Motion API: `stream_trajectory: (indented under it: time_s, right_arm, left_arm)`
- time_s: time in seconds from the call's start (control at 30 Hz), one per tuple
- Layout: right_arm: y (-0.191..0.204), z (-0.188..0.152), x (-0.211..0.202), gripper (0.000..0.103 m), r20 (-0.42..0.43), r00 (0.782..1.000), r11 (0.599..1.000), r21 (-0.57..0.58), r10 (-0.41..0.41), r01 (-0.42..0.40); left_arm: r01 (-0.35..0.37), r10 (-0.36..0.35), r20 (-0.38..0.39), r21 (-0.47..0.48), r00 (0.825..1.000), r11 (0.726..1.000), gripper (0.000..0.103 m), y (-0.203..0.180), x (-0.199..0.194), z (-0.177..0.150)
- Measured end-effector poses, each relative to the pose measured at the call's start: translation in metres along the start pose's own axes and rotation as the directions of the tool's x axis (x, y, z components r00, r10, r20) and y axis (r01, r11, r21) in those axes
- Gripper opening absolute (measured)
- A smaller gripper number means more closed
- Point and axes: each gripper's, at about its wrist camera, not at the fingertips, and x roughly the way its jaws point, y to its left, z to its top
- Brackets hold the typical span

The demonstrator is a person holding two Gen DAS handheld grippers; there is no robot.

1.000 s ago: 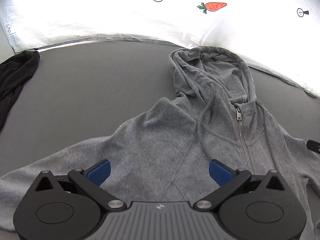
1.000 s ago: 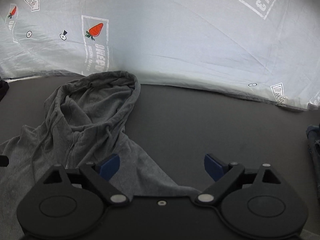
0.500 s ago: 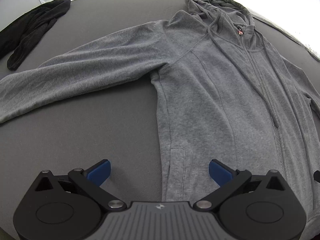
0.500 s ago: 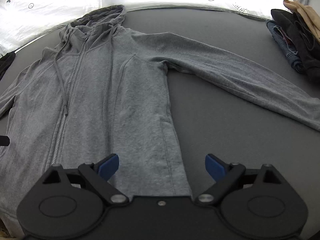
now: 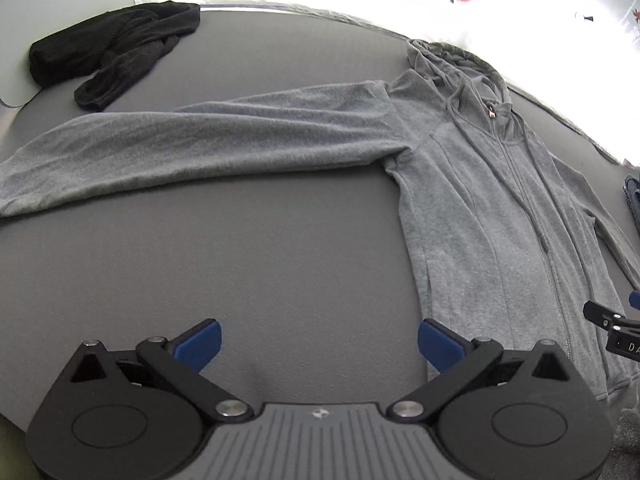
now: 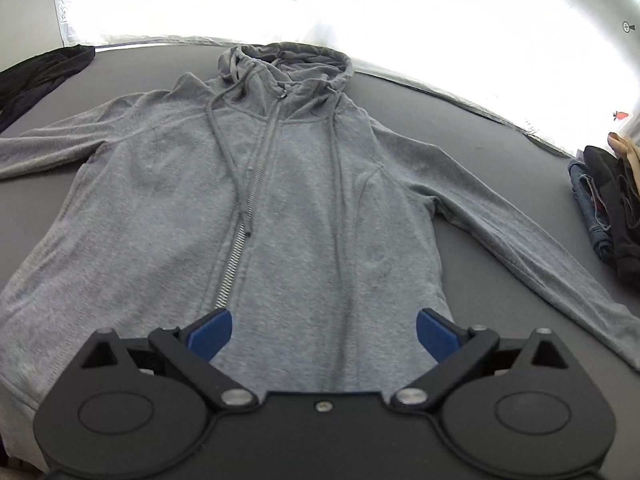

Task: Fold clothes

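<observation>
Dark grey counter (image 6: 500, 184) backed by white carrot-print sheet (image 6: 360, 8). One grey zip hoodie (image 6: 288, 200) laid flat mid-counter, front up, zipped, both sleeves spread outward, hood toward far edge. One black garment (image 5: 116, 52) at far left corner; one clothes stack (image 6: 608, 200) at right edge. Two grippers, left gripper (image 5: 318, 340) and right gripper (image 6: 324, 330), jaws released, nothing gripped.

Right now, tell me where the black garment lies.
In the left wrist view the black garment lies bunched at the far left corner of the grey table, beyond the grey hoodie's outstretched sleeve, apart from it.
</observation>
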Motion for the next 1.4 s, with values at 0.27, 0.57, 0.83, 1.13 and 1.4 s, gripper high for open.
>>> stream_trajectory:
  time_s: [0.27, 0.57, 0.83, 1.13, 1.4]
  right_arm:
    - [0.109, 0.028, 0.000, 0.101, 0.030, 0.991, 0.991, -0.030, 0.133, -0.132]
    - [0.203, 0.045, 0.013, 0.102, 0.039, 0.993, 0.994, 0.017, 0.108, -0.108]
    - [0.273, 0.078, 0.021, 0.102, 0.085, 0.992, 0.996, -0.030, 0.092, -0.090]
    - [0.323, 0.081, 0.025, 0.102, 0.052, 0.994, 0.984, -0.155, 0.097, -0.088]
    - [0.339, 0.077, 0.025, 0.102, 0.032, 0.994, 0.972, -0.214, 0.103, -0.094]
  left_arm:
    - [-0.033, 0.051, 0.085, -0.197, 0.995, 0.980, 0.103, 0.125, -0.023, 0.037]
    - [0.008, 0.083, 0.154, -0.513, 0.985, 0.858, 0.103, 0.291, -0.044, 0.072]
    - [-0.056, 0.160, 0.111, -0.622, 0.981, 0.781, 0.102, 0.359, -0.041, 0.083]
    - [0.067, 0.017, 0.122, -0.651, 0.992, 0.756, 0.086, 0.367, -0.020, 0.068]
    - [0.141, -0.032, 0.159, -0.746, 0.987, 0.651, 0.049, 0.384, -0.013, 0.066]
